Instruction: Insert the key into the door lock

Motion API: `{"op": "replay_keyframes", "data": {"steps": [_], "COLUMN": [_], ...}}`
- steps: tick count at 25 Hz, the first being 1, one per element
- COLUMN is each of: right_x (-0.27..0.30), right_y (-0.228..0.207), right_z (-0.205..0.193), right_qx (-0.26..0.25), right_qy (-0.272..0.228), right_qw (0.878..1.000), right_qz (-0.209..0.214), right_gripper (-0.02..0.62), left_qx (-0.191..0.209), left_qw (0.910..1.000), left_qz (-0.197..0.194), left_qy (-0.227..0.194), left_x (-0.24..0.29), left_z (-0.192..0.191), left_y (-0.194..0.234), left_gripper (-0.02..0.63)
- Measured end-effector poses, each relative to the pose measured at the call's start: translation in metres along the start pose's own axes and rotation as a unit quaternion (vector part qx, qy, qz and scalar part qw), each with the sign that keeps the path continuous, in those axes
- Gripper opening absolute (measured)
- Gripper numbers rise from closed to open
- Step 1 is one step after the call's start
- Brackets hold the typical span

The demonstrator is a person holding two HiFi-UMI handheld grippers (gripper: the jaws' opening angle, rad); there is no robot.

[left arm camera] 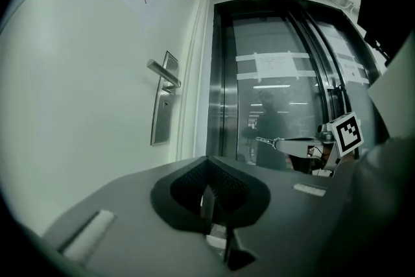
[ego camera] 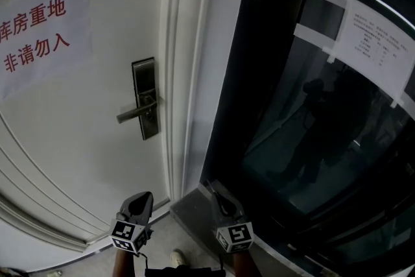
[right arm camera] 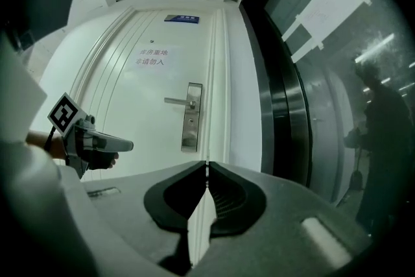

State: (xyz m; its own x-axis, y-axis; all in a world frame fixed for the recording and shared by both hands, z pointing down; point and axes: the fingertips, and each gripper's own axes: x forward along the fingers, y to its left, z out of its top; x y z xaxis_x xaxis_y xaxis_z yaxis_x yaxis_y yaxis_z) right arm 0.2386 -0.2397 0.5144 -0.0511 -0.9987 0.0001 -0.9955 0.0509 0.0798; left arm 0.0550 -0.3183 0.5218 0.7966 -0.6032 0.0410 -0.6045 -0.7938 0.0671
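A white door [ego camera: 78,139] carries a dark metal lock plate [ego camera: 145,99] with a lever handle [ego camera: 133,113] that points left. The lock plate [right arm camera: 190,117] also shows ahead in the right gripper view and at the left [left arm camera: 162,113] in the left gripper view. Both grippers point level, well short of the door. My right gripper [ego camera: 219,194] is shut; in the left gripper view a small jagged key [left arm camera: 262,139] sticks out of its tip. My left gripper [ego camera: 144,199] is shut with nothing seen in it.
A paper sign [ego camera: 35,26] with red characters hangs on the door. The white door frame [ego camera: 188,74] runs right of the lock. A dark glass wall [ego camera: 311,126] with a taped paper [ego camera: 373,42] fills the right side and reflects a person.
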Motion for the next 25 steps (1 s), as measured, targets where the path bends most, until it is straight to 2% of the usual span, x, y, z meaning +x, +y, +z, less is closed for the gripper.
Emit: {"op": "replay_keyframes", "data": {"steps": [4, 8, 14, 20, 22, 25], "right_x": [0.023, 0.049, 0.083, 0.111, 0.122, 0.141], "right_y": [-0.008, -0.006, 0.013, 0.033, 0.040, 0.051], "right_z": [0.005, 0.023, 0.058, 0.095, 0.108, 0.115], "right_qx": [-0.024, -0.072, -0.194, -0.305, -0.363, -0.448], "right_qy": [-0.010, -0.020, -0.038, -0.047, -0.062, -0.067], "right_qw": [1.000, 0.997, 0.978, 0.946, 0.925, 0.887], "right_qz": [0.007, 0.027, 0.071, 0.096, 0.090, 0.089], "right_gripper": [0.011, 0.012, 0.012, 0.011, 0.012, 0.012], "left_qx": [0.005, 0.003, -0.001, -0.010, -0.013, -0.012], "left_qw": [0.9999, 0.9996, 0.9984, 0.9961, 0.9956, 0.9942], "left_qz": [0.010, 0.028, 0.056, 0.087, 0.093, 0.106], "left_qy": [0.001, 0.001, 0.002, 0.006, 0.007, 0.008], "left_x": [0.013, 0.016, 0.006, -0.013, -0.017, -0.023], "left_z": [0.001, 0.002, 0.002, -0.005, -0.007, -0.010], "left_y": [0.017, 0.036, 0.058, 0.073, 0.076, 0.083], "left_gripper": [0.002, 0.002, 0.002, 0.002, 0.002, 0.002]}}
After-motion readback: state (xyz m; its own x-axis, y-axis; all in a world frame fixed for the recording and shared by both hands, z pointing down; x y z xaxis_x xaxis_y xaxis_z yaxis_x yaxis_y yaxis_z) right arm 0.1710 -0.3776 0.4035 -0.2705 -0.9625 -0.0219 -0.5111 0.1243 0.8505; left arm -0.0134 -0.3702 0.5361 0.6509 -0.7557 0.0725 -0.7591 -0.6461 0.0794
